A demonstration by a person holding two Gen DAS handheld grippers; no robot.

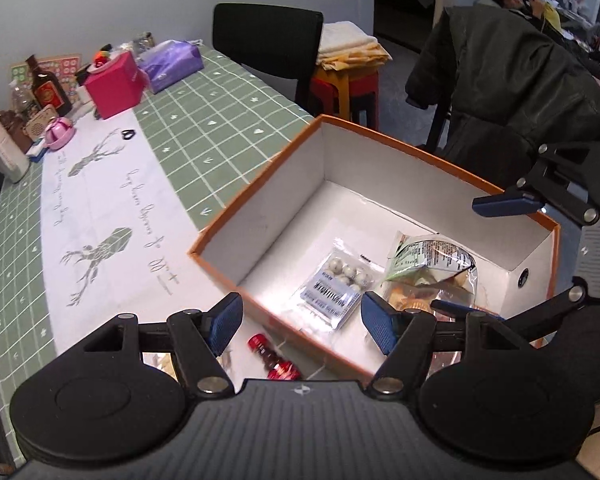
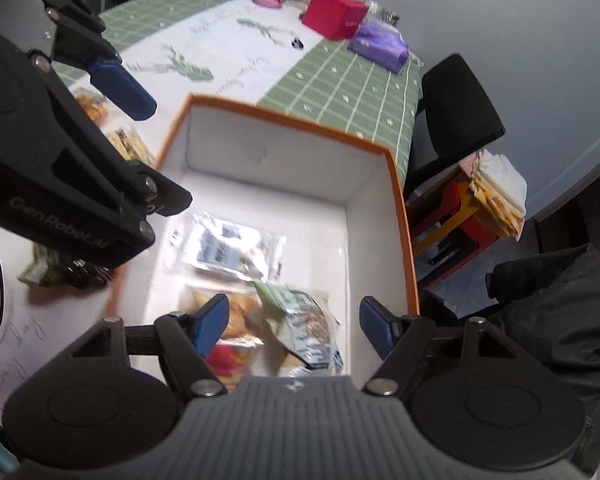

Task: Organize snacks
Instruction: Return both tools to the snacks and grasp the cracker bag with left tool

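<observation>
Left wrist view: left gripper [image 1: 302, 322] wide open, empty, over the near rim of the orange box [image 1: 260, 168] at frame center, right gripper [image 2: 292, 326] also wide open, empty above it, candy-ball packet [image 1: 334, 280] and green snack bag [image 1: 428, 258] on the box floor, red packet [image 1: 274, 360] outside at lower center.

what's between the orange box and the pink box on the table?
Mostly bare tablecloth: green grid and white deer print. One small black heart-shaped item lies near the pink box; nothing else before the orange box. Clearest in the left wrist view.
</observation>
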